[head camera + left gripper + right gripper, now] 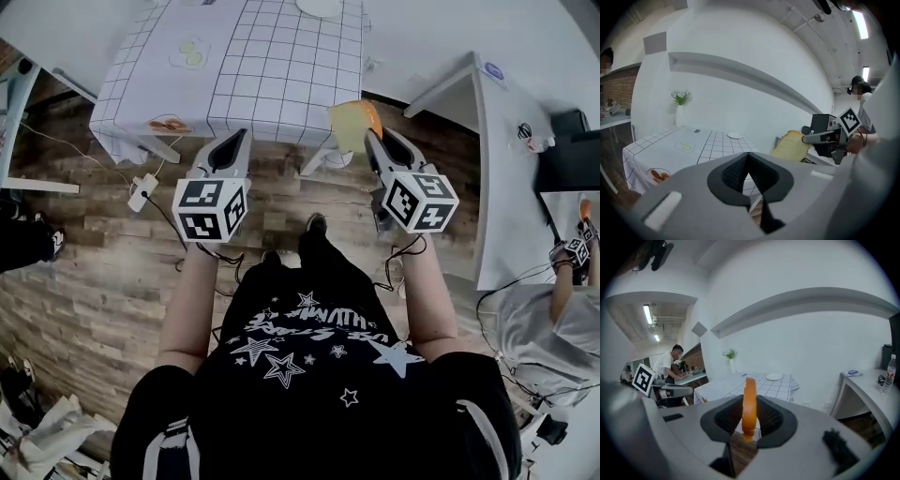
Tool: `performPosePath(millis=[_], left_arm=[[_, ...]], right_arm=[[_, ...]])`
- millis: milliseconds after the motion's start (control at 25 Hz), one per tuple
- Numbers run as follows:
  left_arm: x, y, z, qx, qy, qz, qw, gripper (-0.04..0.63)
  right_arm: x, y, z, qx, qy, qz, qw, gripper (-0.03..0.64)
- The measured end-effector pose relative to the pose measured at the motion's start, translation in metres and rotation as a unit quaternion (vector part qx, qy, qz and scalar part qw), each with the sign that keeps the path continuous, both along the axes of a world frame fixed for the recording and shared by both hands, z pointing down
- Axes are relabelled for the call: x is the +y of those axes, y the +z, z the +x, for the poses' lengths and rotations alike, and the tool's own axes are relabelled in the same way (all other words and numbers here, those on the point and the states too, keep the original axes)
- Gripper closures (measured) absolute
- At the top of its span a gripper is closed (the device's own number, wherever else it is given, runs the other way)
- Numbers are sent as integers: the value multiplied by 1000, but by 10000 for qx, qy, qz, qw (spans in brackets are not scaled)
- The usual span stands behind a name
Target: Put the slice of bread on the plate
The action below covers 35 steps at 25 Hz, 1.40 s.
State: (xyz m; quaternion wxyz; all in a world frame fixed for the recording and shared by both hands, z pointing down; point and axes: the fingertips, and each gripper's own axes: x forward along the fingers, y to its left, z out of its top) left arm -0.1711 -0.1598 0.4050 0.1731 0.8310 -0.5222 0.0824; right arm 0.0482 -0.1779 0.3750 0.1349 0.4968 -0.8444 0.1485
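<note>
My right gripper (368, 134) is shut on a slice of bread (352, 123), held upright over the wooden floor just short of the table's near edge. In the right gripper view the slice (749, 404) shows edge-on, orange, pinched between the dark pads. The left gripper view shows its pale face (791, 146). My left gripper (239, 137) hangs beside it with its jaws together and nothing in them. A small white plate (321, 7) sits at the far side of the checked tablecloth (272, 66); both gripper views show the plate (734, 135) (774, 377).
A fried-egg piece (190, 53) and a reddish food piece (169, 124) lie on the cloth. A vase with a plant (679, 112) stands at the table's far end. A white desk (497, 141) is to the right, another person (562, 300) beyond it. A power strip (142, 190) lies on the floor.
</note>
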Motion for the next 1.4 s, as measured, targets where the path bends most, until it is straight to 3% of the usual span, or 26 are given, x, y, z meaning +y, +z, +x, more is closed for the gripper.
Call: performPosePath(millis=[720, 1040, 1400], left_arm=[[-144, -18, 29, -345, -585, 159, 9976, 586], [-188, -16, 51, -427, -827, 69, 9956, 586], [-202, -16, 41, -624, -1037, -5, 9927, 587]], right_arm=[[-191, -1, 19, -466, -644, 180, 9967, 525], [-245, 9, 43, -529, -812, 71, 9953, 525], [-278, 20, 36, -515, -940, 26, 9942, 525]])
